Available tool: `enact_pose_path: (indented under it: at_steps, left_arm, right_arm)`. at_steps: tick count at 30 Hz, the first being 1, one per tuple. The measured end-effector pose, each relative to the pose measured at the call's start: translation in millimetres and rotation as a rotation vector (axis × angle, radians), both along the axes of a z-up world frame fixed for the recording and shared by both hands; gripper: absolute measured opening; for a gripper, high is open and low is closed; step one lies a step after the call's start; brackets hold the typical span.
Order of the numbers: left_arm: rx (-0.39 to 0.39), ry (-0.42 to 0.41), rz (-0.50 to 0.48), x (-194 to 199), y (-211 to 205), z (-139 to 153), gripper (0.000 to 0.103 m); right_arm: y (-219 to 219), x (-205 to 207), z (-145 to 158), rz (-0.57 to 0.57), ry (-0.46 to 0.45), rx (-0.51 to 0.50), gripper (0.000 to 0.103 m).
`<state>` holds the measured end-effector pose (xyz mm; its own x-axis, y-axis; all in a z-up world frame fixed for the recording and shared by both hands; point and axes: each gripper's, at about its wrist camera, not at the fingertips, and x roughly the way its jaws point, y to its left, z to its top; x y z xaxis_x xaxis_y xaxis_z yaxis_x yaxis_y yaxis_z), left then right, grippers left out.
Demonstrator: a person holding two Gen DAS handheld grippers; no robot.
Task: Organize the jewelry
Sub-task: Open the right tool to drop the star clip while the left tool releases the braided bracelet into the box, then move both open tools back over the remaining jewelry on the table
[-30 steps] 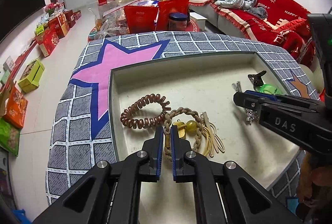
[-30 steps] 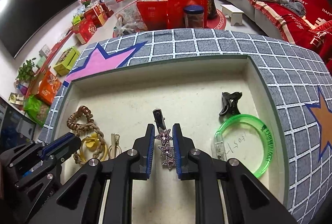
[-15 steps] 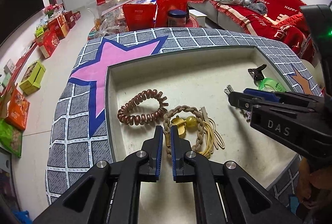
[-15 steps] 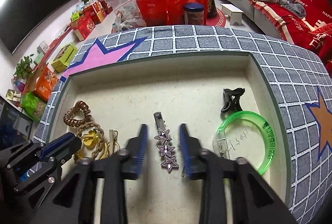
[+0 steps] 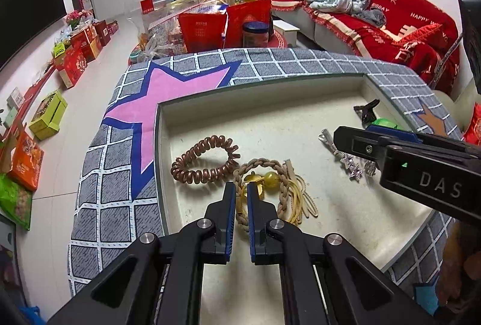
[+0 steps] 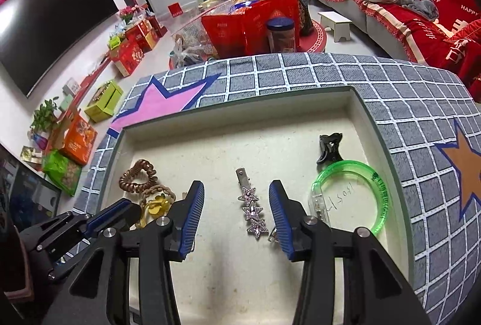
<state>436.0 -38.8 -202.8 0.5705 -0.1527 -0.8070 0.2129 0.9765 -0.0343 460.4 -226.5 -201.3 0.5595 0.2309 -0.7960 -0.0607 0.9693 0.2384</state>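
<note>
Star hair clip point(image 6: 252, 210) lies between opening right tool point(image 6: 237, 215) jaws

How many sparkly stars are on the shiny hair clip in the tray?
3, in a row down the star hair clip: one nearest its metal tip, one in the middle, one at the near end. The clip lies between the right gripper's opening jaws.

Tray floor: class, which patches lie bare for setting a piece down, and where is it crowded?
Bare: the far strip along the tray back wall, and between star hair clip and coil hair tie. Crowded: the left corner around the braided band, and right by green bangle and black clip.
</note>
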Motion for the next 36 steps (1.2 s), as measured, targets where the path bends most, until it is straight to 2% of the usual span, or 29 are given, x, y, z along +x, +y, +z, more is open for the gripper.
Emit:
enact_pose_path:
  at_steps: [16, 17, 18, 19, 22, 26, 27, 29, 30, 36]
  left_arm:
    - [-0.026, -0.047, 0.011, -8, -1, 18, 0.026]
    - [-0.022, -0.056, 0.007, -10, -2, 20, 0.028]
    - [-0.015, -0.063, 0.006, -11, -3, 22, 0.042]
    - [-0.007, -0.067, 0.011, -13, -3, 23, 0.103]
    - [0.006, -0.128, 0.039, -17, -1, 29, 0.103]
    - [0.016, -0.133, 0.036, -17, -1, 29, 0.103]
    - [0.019, -0.139, 0.039, -17, 0, 29, 0.103]
    - [0.020, -0.138, 0.043, -20, 2, 30, 0.103]
    - [0.021, -0.136, 0.044, -22, 3, 30, 0.103]
    - [0.024, -0.135, 0.028, -43, 7, 32, 0.103]
  right_arm:
    - [-37, -21, 21, -0.080, -0.034, 0.008, 0.050]
    - [-40, -21, 22, -0.086, -0.035, 0.010, 0.050]
    - [-41, -22, 22, -0.090, -0.036, 0.011, 0.050]
    - [-43, -22, 23, -0.094, -0.035, 0.011, 0.050]
    - [-46, -23, 21, -0.098, -0.030, 0.010, 0.050]
    - [-48, -27, 20, -0.098, -0.022, 0.016, 0.050]
    - [-47, -29, 19, -0.096, -0.021, 0.016, 0.053]
    - [-45, -31, 19, -0.086, -0.018, 0.016, 0.070]
    - [-44, -34, 19, -0.083, -0.024, 0.015, 0.084]
    - [-43, -52, 20, -0.099, -0.045, 0.006, 0.085]
